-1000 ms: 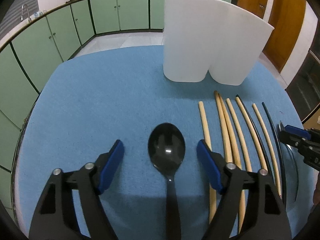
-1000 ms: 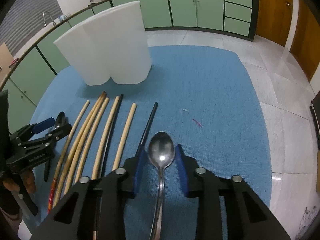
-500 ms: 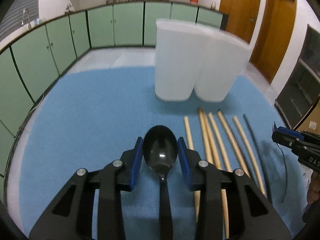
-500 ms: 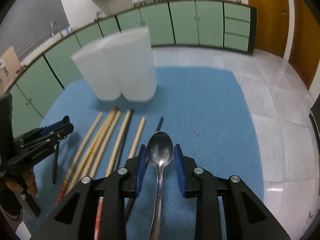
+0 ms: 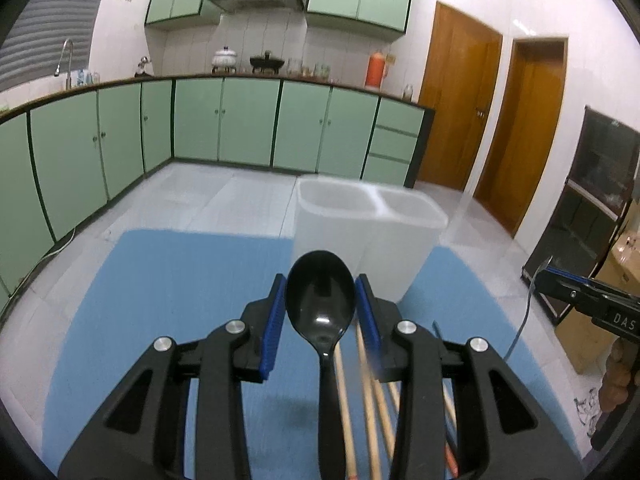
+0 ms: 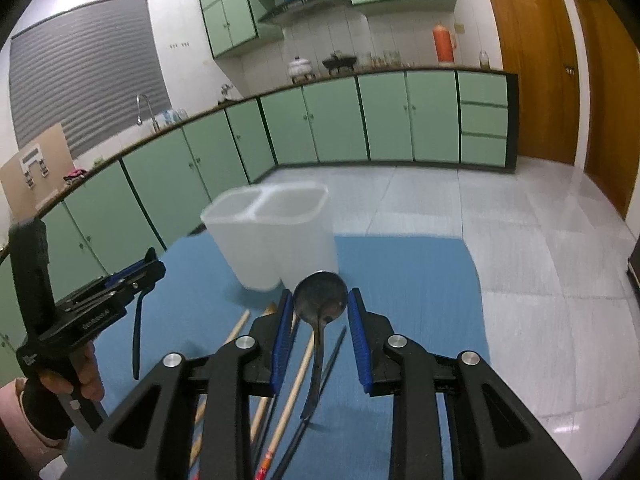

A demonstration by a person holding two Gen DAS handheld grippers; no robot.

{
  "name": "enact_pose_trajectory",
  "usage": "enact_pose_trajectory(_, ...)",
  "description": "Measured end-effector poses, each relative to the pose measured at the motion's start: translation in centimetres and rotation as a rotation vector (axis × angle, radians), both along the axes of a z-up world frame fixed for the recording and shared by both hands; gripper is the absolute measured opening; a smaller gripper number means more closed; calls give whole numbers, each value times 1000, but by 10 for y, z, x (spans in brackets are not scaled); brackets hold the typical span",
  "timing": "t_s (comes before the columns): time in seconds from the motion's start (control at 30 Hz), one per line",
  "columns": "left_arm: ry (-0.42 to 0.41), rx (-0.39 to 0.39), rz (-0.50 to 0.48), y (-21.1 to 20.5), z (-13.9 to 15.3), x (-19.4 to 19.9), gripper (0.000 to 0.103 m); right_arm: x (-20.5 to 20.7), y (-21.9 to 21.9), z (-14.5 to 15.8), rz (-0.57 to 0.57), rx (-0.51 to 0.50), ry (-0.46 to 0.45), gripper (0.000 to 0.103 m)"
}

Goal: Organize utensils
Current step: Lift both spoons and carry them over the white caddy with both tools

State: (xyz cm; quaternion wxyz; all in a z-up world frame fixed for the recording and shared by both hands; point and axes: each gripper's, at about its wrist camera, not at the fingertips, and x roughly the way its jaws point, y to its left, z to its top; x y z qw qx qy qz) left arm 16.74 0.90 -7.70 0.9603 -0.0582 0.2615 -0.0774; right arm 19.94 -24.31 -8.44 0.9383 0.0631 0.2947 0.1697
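Observation:
My left gripper (image 5: 321,292) is shut on a black plastic spoon (image 5: 320,300), lifted above the blue mat (image 5: 180,280). My right gripper (image 6: 320,298) is shut on a metal spoon (image 6: 320,294), also lifted. A white two-compartment holder (image 5: 368,236) stands on the mat ahead of both grippers; it also shows in the right wrist view (image 6: 272,236). Its openings are visible from above. Several wooden and black chopsticks (image 5: 372,400) lie on the mat below; they also show in the right wrist view (image 6: 296,376).
The left gripper appears in the right wrist view (image 6: 132,276), the right gripper in the left wrist view (image 5: 560,280). Green cabinets (image 5: 240,124) and wooden doors (image 5: 460,100) stand beyond the table. The floor (image 6: 500,240) lies past the mat's far edge.
My left gripper closed on the black spoon. Both grippers rose from the mat with their spoons and now look at the holder's rim from higher up.

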Motion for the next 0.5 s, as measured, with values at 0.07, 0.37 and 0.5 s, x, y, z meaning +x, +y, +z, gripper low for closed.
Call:
enact_pose_trajectory(0.07,-34,-10,-2,-2,11,2,33,0,1,13,9,7,-30,28)
enact_pose_trajectory(0.37,-183,-24,-19,-16,65,34,33,24,-1,75,68,58,-146,28)
enact_pose_trajectory(0.5,-236,-24,-25,-24,85,63,33,42,3,101,96,70,-195,28)
